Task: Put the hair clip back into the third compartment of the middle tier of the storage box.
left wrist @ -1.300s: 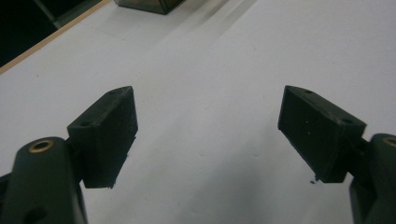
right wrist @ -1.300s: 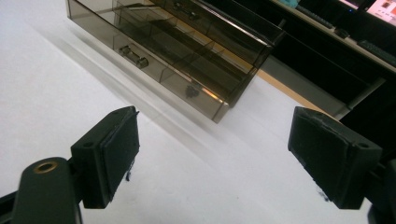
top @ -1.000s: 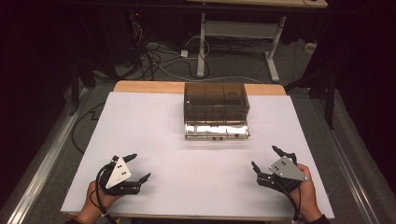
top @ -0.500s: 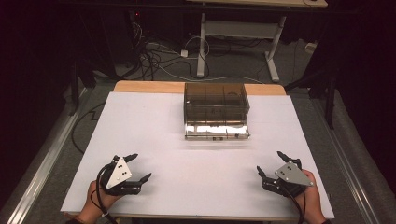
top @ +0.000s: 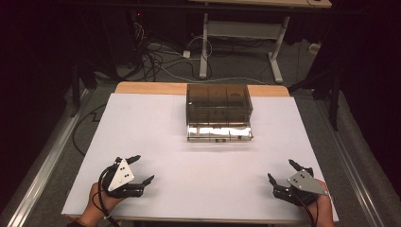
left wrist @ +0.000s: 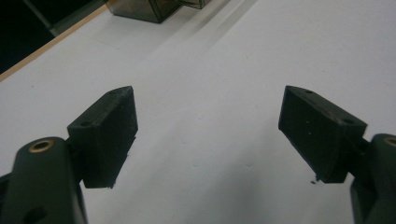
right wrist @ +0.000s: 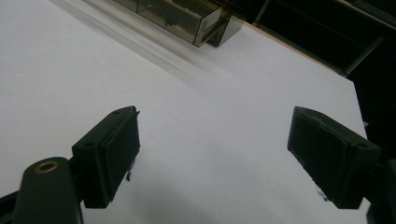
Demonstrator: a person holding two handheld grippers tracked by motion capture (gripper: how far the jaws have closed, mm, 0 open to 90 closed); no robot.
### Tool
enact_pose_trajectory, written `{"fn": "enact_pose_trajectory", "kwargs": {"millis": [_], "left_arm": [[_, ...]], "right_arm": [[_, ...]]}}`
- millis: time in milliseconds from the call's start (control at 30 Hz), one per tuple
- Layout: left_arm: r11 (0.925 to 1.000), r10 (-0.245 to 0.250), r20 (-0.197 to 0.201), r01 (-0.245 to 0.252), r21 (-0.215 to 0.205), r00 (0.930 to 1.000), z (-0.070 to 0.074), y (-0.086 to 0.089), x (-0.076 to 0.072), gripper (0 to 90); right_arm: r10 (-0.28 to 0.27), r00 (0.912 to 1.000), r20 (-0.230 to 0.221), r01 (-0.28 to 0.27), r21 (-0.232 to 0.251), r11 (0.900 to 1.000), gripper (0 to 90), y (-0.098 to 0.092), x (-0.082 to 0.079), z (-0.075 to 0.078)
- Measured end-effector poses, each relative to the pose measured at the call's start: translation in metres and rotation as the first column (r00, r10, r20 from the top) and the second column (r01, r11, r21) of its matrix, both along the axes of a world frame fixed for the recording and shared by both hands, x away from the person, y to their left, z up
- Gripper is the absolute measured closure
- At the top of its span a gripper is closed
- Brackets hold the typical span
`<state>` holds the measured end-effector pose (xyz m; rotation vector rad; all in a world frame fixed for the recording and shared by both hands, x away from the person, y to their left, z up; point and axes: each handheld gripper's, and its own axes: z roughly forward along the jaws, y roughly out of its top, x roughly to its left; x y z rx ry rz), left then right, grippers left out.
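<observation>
White sheeting covers the worktop (top: 198, 142), with a wooden edge showing along its far side. Toward the far middle sits a smoky translucent box (top: 218, 111) with compartments, its near edge glinting. Well apart from it, at the near left corner, a hand holds the left gripper (top: 141, 169), fingers spread open over bare sheet. At the near right, the right gripper (top: 281, 171) likewise has its fingers open, empty.

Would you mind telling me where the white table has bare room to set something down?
The widest bare stretch of the white table top lies between the smoky transparent plastic box and the near edge, bordered by the left hand-held gripper and right hand-held gripper. Strips flank the box too. Nowhere is crowded.
</observation>
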<state>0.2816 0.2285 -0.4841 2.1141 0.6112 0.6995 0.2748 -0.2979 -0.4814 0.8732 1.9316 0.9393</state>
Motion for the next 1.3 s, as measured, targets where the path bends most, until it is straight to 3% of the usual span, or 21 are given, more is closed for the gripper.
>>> {"fn": "enact_pose_trajectory", "kwargs": {"millis": [467,1300], "left_arm": [[1.0000,-0.005,0.005,0.005,-0.003,1.0000,0.0001,0.0025,-0.0040,18.6],[1.0000,0.003,-0.011,-0.003,-0.004,0.9999,-0.0015,0.0048,0.0009,18.7]], "right_arm": [[0.020,0.9996,0.018,-0.020,-0.020,1.000,17.1,0.0094,-0.0025,0.0027],[0.012,0.9998,0.015,-0.012,0.002,1.000,18.1,0.0087,0.0001,0.0021]]}}
